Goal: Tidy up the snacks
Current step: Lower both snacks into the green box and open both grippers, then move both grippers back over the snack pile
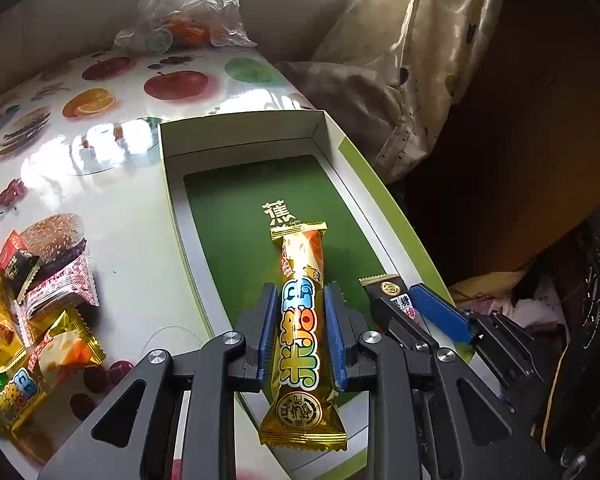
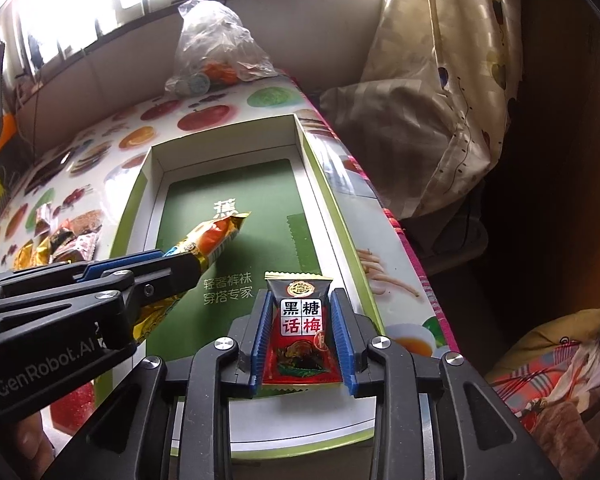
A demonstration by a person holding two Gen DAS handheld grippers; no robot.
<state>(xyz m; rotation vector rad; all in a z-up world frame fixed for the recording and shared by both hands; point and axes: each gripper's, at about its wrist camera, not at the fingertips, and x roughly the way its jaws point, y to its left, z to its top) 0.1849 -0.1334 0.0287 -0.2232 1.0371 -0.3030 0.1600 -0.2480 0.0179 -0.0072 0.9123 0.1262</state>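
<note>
Left gripper [image 1: 300, 292] angled down over open box [image 1: 172, 200], clamped on long gold snack bar [image 1: 300, 320]. Right gripper [image 2: 300, 300] alongside; red-black plum candy packet [image 2: 300, 328] between its pads, contact unclear.

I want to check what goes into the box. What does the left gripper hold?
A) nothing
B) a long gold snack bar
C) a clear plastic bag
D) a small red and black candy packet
B: the left gripper is shut on the long gold snack bar above the box.
</note>
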